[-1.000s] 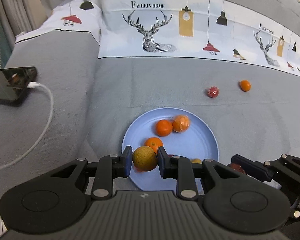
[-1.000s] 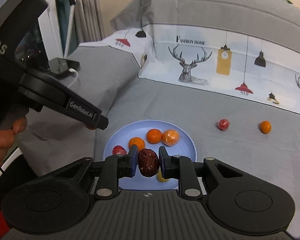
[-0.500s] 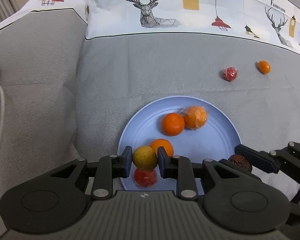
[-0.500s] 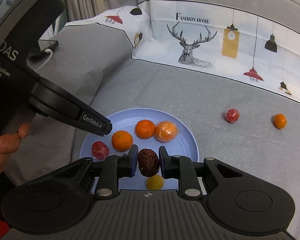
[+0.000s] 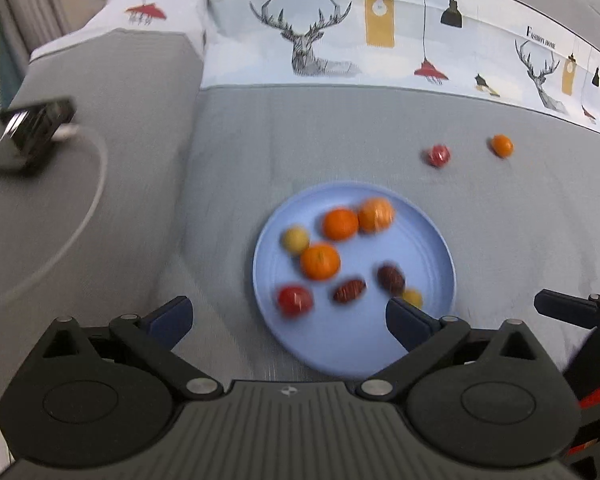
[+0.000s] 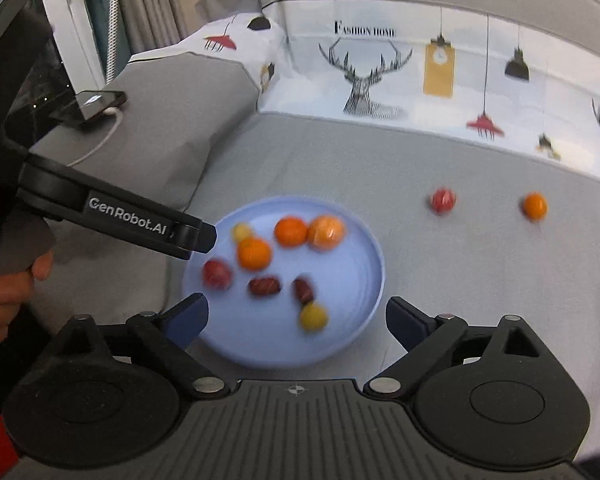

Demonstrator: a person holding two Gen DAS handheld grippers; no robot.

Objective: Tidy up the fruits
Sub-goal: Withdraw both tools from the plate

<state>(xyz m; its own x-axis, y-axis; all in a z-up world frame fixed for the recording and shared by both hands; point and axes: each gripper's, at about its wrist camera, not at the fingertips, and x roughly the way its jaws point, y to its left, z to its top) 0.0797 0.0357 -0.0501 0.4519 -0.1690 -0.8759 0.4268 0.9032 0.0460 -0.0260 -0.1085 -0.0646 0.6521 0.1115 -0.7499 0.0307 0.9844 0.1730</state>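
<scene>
A blue plate [image 5: 420, 344] [image 6: 352, 320] lies on the grey bed cover and holds several fruits: oranges [image 5: 320, 261], a red fruit [image 5: 295, 300], two dark dates [image 5: 391, 279] [image 6: 303, 290] and yellow fruits [image 5: 295, 239] [image 6: 313, 317]. A red fruit [image 5: 437, 156] [image 6: 443, 200] and a small orange [image 5: 502, 146] [image 6: 535, 205] lie on the cover beyond the plate. My left gripper [image 5: 288, 318] is open and empty above the plate's near edge. My right gripper [image 6: 296, 320] is open and empty over the plate.
A phone [image 5: 24, 132] [image 6: 90, 106] with a white cable lies on the grey pillow at the left. A printed deer pillowcase [image 5: 340, 40] runs along the back. The left gripper's arm [image 6: 112, 216] crosses the right wrist view at the left.
Both grippers have opened. The yellow-green fruit from the left gripper and the dark date from the right gripper now lie on the plate. Both grippers have pulled back and up.
</scene>
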